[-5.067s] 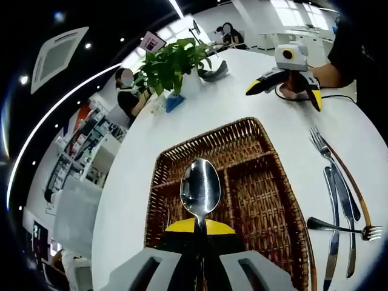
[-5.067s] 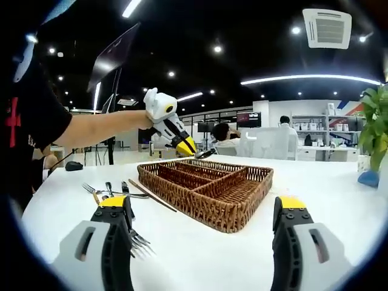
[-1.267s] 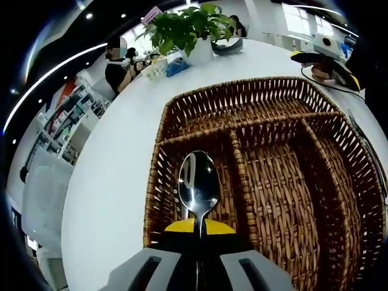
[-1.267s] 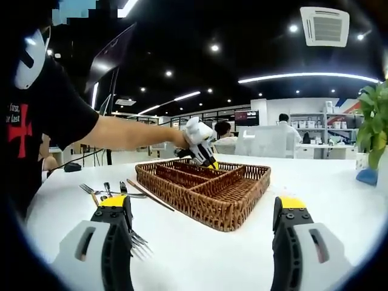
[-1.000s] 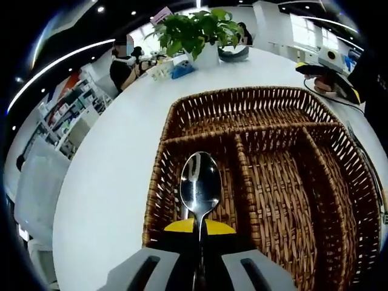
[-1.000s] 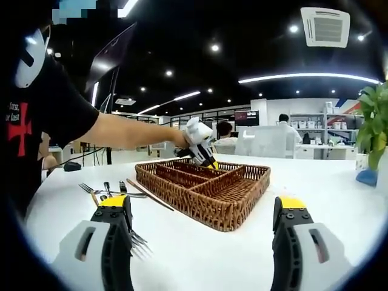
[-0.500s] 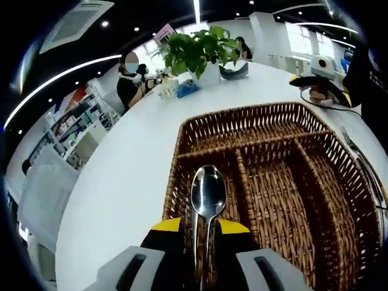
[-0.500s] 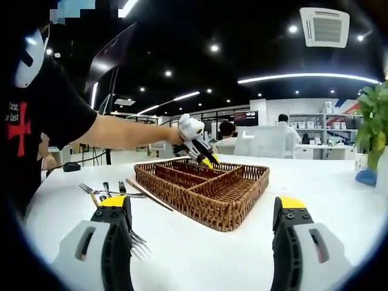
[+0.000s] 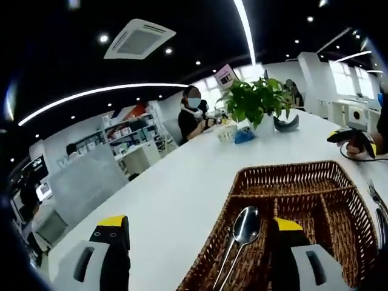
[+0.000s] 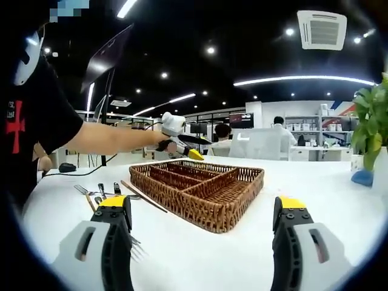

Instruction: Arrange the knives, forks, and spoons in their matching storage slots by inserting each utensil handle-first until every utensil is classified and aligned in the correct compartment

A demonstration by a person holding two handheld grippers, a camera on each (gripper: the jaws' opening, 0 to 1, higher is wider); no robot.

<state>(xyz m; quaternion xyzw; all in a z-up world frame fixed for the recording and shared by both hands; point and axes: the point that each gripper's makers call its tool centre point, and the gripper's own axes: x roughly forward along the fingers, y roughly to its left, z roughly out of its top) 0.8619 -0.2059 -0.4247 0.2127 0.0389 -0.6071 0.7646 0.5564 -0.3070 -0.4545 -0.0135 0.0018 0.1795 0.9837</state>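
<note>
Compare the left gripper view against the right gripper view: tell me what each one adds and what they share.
The left gripper view adds the spoon, lying in the basket's left compartment, bowl pointing away from the camera. The right gripper view adds the left gripper itself, jaws open above the basket's far side, the person's arm holding it, and a brown stick beside the basket. Both share the wicker basket, the white table and the potted plant.

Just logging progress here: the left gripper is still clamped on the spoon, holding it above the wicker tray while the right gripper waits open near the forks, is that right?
Not quite. The left gripper is open, and the spoon lies released in a compartment of the wicker tray, as the left gripper view shows. The right gripper does wait open near the forks.
</note>
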